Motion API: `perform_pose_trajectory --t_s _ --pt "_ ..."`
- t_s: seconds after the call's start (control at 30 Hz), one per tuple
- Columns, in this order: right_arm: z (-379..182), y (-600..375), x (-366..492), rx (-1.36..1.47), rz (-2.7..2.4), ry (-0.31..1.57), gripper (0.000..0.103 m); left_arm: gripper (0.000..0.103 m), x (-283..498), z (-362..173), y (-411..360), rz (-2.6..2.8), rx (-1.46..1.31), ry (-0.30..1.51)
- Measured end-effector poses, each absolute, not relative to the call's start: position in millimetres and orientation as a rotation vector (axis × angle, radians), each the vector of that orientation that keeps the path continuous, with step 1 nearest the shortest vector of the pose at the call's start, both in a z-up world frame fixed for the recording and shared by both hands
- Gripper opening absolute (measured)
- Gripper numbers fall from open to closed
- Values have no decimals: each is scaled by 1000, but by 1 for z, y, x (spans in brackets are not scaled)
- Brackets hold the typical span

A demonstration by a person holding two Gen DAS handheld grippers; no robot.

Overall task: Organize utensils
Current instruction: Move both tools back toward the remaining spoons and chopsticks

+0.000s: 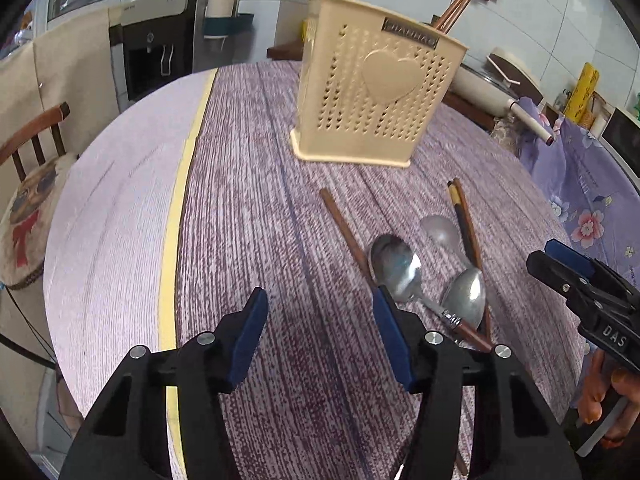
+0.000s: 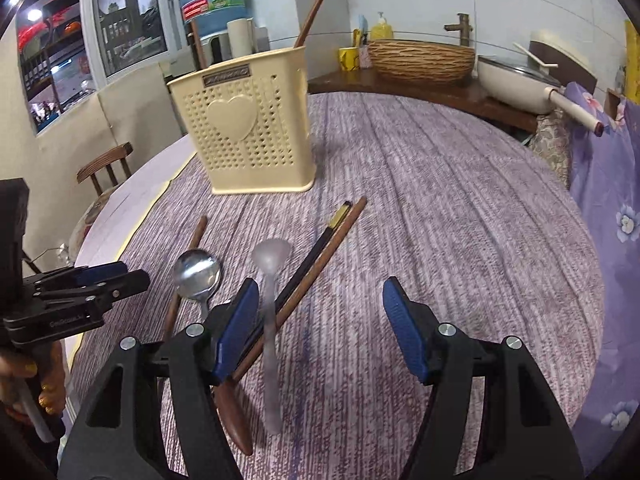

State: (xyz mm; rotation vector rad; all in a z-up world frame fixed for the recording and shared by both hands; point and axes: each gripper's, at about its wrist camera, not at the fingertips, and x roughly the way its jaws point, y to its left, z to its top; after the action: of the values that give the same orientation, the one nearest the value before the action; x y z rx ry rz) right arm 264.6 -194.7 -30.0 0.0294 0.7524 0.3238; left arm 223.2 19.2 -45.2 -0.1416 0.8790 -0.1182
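Observation:
A cream perforated utensil holder (image 1: 370, 92) with a heart stands on the purple table, with brown chopsticks (image 1: 454, 10) in it; it also shows in the right wrist view (image 2: 248, 128). Loose utensils lie in front of it: a metal spoon (image 1: 394, 266) (image 2: 198, 274), a second metal spoon (image 1: 466, 292), a frosted plastic spoon (image 2: 270, 320) (image 1: 440, 232), a single brown chopstick (image 1: 344, 230) (image 2: 192, 248) and a chopstick pair (image 1: 466, 224) (image 2: 324, 252). My left gripper (image 1: 320, 308) is open just left of the spoons. My right gripper (image 2: 318, 300) is open above the plastic spoon's handle and the chopstick pair.
A wooden chair (image 1: 32, 168) stands at the table's left. A yellow stripe (image 1: 176, 216) runs across the tablecloth. A floral cloth (image 2: 608, 216) hangs at the right. A wicker basket (image 2: 420, 60) and a white pan (image 2: 516, 84) sit on a counter behind.

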Motion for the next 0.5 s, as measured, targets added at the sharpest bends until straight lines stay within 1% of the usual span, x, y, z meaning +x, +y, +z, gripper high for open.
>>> perform_pose_trajectory --t_s 0.13,0.5 --pt "-28 -178 262 3 419 752 65 49 221 -47 26 -100 -144 884" --pt "-38 -99 281 -201 680 817 65 49 211 -43 51 -54 -190 868"
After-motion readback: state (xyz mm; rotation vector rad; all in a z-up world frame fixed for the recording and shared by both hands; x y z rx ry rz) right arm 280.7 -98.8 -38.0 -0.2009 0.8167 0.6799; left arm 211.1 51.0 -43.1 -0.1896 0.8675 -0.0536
